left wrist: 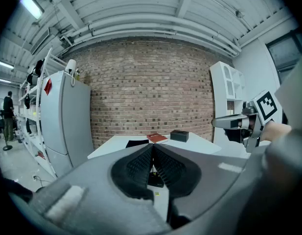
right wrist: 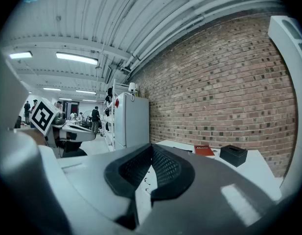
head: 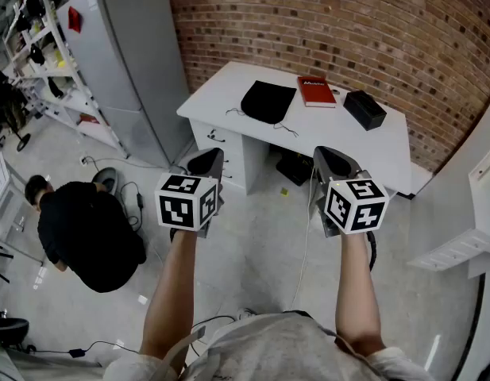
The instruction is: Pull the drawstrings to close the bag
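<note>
A black drawstring bag [head: 268,101] lies flat on the white table [head: 348,145], with thin cords trailing off its left and front edges. My left gripper [head: 211,155] and right gripper [head: 326,154] hang side by side in the air, short of the table's front edge and well apart from the bag. Both are shut with nothing between the jaws. In the left gripper view the shut left gripper [left wrist: 152,148] points at the table, and the bag [left wrist: 136,143] shows just beyond it. The right gripper [right wrist: 151,148] faces the table too.
A red book [head: 316,91] and a black box [head: 364,109] lie on the table right of the bag. A grey fridge [head: 129,70] and shelves [head: 46,62] stand at the left. A person in black [head: 86,236] crouches on the floor. A white shelf unit [head: 467,244] is at the right.
</note>
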Demonstrator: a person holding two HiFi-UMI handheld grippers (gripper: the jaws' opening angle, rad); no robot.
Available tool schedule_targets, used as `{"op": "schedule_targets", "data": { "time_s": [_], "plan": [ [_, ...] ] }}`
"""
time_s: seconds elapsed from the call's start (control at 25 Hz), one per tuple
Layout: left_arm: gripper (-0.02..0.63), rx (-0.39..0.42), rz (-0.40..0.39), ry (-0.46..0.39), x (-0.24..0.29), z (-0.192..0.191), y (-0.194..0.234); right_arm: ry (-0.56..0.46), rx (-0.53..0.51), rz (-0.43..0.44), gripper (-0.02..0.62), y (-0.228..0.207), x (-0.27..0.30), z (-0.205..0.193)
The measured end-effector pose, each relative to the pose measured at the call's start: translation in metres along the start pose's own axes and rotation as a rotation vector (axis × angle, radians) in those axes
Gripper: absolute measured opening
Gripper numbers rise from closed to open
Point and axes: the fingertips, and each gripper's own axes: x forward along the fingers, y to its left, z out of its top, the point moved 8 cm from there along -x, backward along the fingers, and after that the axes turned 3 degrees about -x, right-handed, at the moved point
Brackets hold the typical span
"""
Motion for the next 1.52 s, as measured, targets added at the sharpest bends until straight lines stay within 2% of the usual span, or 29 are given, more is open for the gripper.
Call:
{"op": "schedule_targets", "data": {
  "time_s": [0.36, 0.52, 0.96, 1.24, 1.52],
  "plan": [
    [0.002, -0.014, -0.025, -0.007, -0.004, -0.011, 0.01, 0.01, -0.009, -0.024, 0.003, 0.023, 0.001, -0.008],
    [0.037, -0.01, -0.042, -0.014, 0.001, -0.012, 0.007, 0.012, -0.007, -0.037, 0.003, 0.023, 0.003, -0.009],
    [0.092, -0.048, -0.043, -0.02, 0.021, -0.012, 0.031, 0.03, -0.008, -0.027, 0.066, 0.025, 0.035, -0.01],
    [0.126, -0.053, -0.034, -0.012, 0.055, -0.013, 0.053, 0.045, -0.009, -0.008, 0.108, 0.011, 0.075, -0.019],
    [0.16, -0.065, -0.008, -0.013, 0.107, -0.006, 0.078, 0.06, 0.003, -0.015, 0.15, -0.021, 0.124, -0.023]
  ]
}}
